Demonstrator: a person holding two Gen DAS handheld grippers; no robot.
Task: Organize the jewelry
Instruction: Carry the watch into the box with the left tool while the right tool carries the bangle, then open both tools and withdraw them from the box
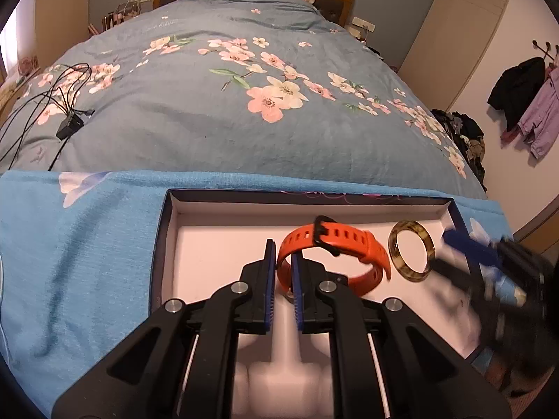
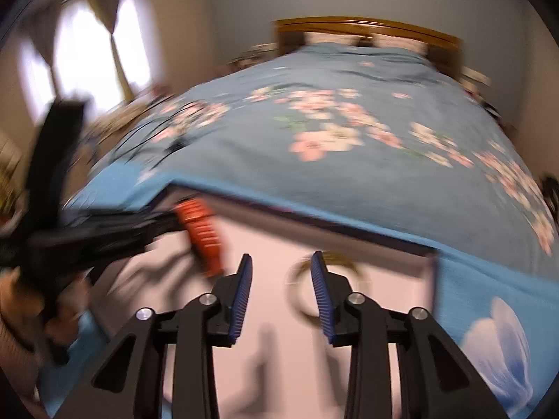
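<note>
An orange watch strap (image 1: 332, 255) with a black buckle lies in a shallow white box (image 1: 216, 216) with dark walls. My left gripper (image 1: 282, 249) is shut on the strap's left end, one pad on each side of the band. A translucent olive-brown bangle (image 1: 412, 251) lies to the strap's right. My right gripper (image 2: 281, 262) is open and empty over the box; its right finger (image 2: 319, 279) crosses the blurred bangle (image 2: 300, 279). It also shows in the left wrist view (image 1: 489, 265), blurred, at the box's right edge. The strap (image 2: 202, 234) and left gripper appear at left in the right wrist view.
The box sits on a light blue cloth (image 1: 87, 244) at the foot of a bed with a blue floral duvet (image 1: 227, 104). Black cables and a charger (image 1: 70, 127) lie on the bed's left. Clothes hang on the wall at right (image 1: 524, 104).
</note>
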